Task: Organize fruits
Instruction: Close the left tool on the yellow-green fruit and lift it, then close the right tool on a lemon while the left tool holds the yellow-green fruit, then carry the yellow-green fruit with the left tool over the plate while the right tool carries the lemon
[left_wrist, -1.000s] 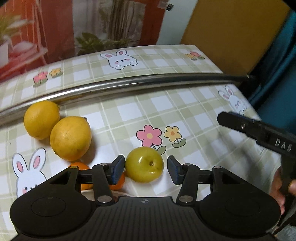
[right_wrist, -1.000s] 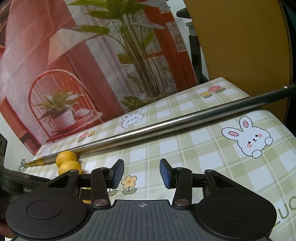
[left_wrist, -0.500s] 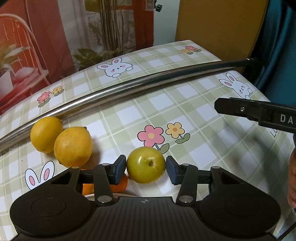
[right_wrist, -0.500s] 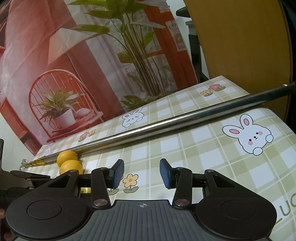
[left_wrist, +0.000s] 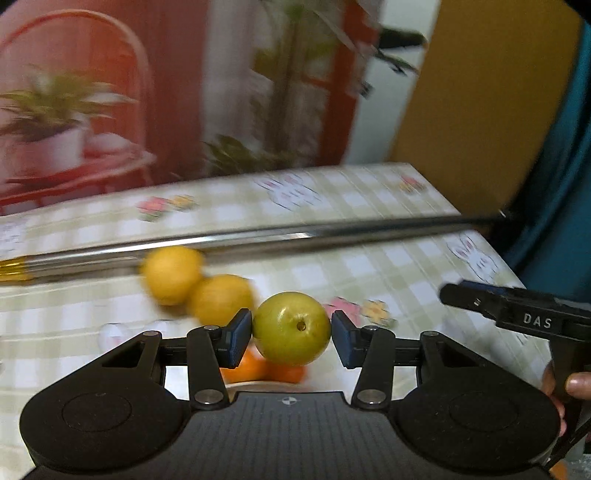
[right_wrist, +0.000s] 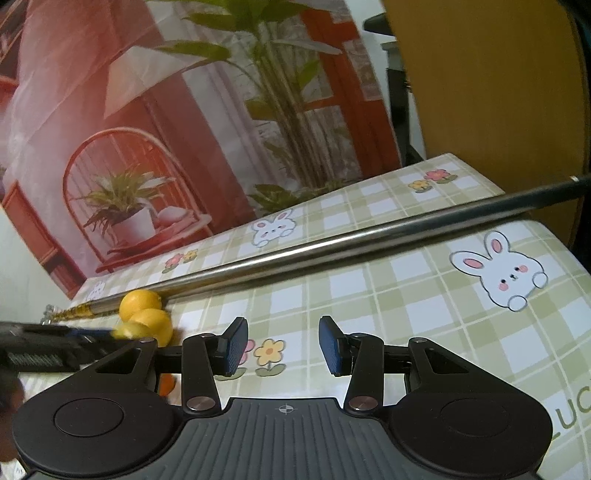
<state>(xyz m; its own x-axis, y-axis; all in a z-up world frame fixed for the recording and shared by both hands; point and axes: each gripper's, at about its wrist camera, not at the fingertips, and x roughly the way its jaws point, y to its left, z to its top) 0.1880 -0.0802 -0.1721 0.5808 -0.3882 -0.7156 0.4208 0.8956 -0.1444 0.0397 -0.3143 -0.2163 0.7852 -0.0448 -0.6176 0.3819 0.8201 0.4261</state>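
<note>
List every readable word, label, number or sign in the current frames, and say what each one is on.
"DAS": white letters on the black body of the right gripper, seen from the left wrist view; any further letters are not visible.
"LUC": green letters printed on the tablecloth, cut off at the right edge of the right wrist view.
No other text is readable; the left view is motion-blurred.

Yellow-green round fruit (left_wrist: 291, 328) clamped between pads; two lemons (left_wrist: 195, 286) touching behind.

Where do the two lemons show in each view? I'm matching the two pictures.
Left wrist view: two lemons at centre left, touching, just below the steel rod.
Right wrist view: two lemons at far left, against the rod's lower end.
Shared landmark: the steel rod across the checked tablecloth.
</note>
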